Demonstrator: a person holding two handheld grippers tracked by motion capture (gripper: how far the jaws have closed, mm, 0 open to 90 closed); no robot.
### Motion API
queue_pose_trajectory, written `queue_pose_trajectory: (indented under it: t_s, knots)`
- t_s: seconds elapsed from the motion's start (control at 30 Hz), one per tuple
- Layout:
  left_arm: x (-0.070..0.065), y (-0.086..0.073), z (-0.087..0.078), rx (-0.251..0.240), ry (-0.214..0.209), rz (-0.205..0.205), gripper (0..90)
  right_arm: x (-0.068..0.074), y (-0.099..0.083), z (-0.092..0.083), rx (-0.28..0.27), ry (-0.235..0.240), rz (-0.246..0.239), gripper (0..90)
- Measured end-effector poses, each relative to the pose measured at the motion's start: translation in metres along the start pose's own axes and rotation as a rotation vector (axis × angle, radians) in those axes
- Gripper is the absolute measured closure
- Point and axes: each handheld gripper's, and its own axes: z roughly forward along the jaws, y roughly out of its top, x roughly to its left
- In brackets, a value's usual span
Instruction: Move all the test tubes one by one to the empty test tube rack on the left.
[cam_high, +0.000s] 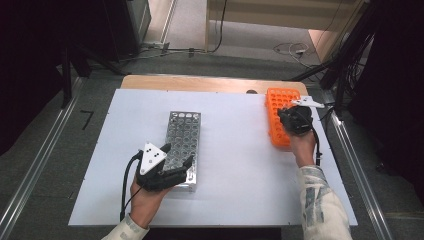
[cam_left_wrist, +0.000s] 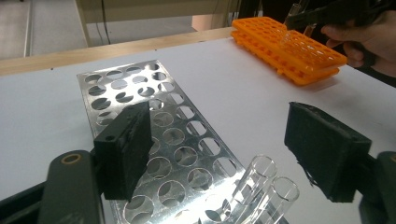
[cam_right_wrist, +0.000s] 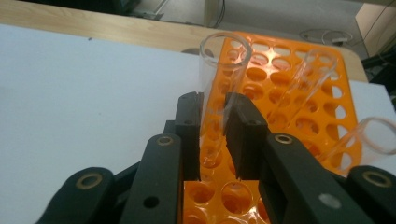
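Note:
A clear test tube (cam_right_wrist: 219, 70) stands tilted in the orange rack (cam_right_wrist: 285, 84), and my right gripper (cam_right_wrist: 214, 135) is shut on its lower part. Two more clear tubes (cam_right_wrist: 303, 88) lean in the same rack to the right. In the high view the right gripper (cam_high: 284, 114) sits over the orange rack (cam_high: 275, 100) at the table's far right. My left gripper (cam_left_wrist: 224, 154) is open, its jaws wide apart above the near end of the metal rack (cam_left_wrist: 140, 93). Two empty tubes (cam_left_wrist: 261, 182) stand in that rack between the jaws, untouched. The high view has the left gripper (cam_high: 177, 156) at the near end of the metal rack (cam_high: 184, 130).
Both racks rest on a white board (cam_high: 235, 155) laid over a wooden table (cam_high: 200, 82). Metal rails (cam_high: 35, 165) run along the floor on both sides. Cables (cam_high: 295, 49) lie on the floor beyond the table, and dark equipment (cam_high: 385, 75) stands at the right.

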Motion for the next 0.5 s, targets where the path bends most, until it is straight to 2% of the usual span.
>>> queue_pose_trajectory:
  t_s: [0.2, 0.37, 0.5]
  knots:
    - [-0.001, 0.001, -0.001, 0.001, -0.007, -0.003, 20.3, 0.005, 0.01, -0.021, -0.021, 0.02, -0.019, 73.4]
    - [-0.002, 0.002, -0.001, -0.004, -0.009, 0.002, 20.3, 0.014, 0.01, -0.037, -0.016, 0.078, -0.044, 73.4]
    - [-0.003, 0.002, -0.002, -0.007, -0.013, 0.003, 20.3, 0.026, 0.007, -0.052, -0.021, 0.137, -0.082, 73.4]
